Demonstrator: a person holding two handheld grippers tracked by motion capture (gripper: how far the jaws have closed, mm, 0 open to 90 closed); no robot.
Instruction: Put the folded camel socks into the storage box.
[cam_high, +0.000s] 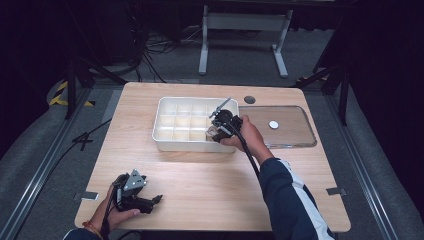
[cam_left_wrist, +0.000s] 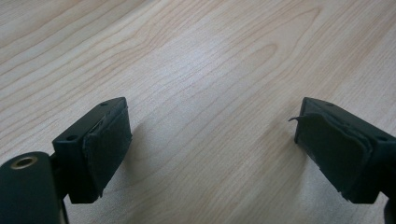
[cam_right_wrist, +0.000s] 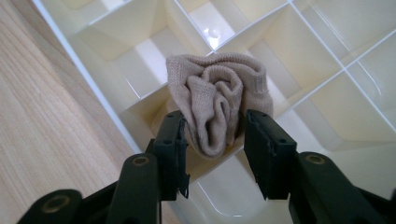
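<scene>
wooden table (cam_high: 200, 170): right gripper (cam_right_wrist: 212, 135) pinches beige sock (cam_right_wrist: 217, 100) over divided tray (cam_high: 172, 142).

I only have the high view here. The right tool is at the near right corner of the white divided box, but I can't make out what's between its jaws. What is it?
Observer: A rolled beige sock, pinched between the right tool's jaws.
Operator: Is it inside a compartment yet?
Observer: Its lower end dips into a compartment beside the divided box's outer wall; whether it touches the bottom is hidden.
Operator: And the left tool, carrying anything?
Observer: No, the left tool has its jaws spread wide over bare wooden table.
</scene>
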